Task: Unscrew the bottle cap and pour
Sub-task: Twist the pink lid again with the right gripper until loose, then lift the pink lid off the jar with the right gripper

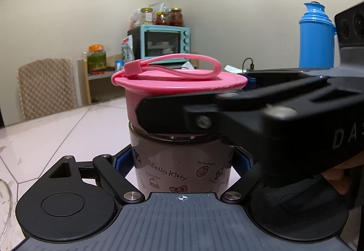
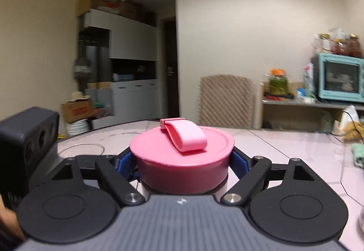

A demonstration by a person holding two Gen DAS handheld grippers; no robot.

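Note:
A Hello Kitty bottle [image 1: 182, 171] with a pink cap [image 1: 173, 82] and pink strap loop stands on the pale table. My left gripper [image 1: 182, 160] is shut on the bottle's body, its blue pads pressing both sides. My right gripper [image 2: 184, 160] is shut on the pink cap [image 2: 182, 155], blue pads on either side of it; its black finger [image 1: 173, 116] crosses the cap in the left wrist view. The bottle's contents are hidden.
A clear glass vessel stands left of the bottle [image 2: 79, 149], its rim at the left wrist view's edge [image 1: 5, 201]. A blue thermos [image 1: 316, 37] stands at the right. A chair [image 1: 46, 87], a teal oven [image 1: 165, 44] and jars lie beyond the table [image 1: 56, 137].

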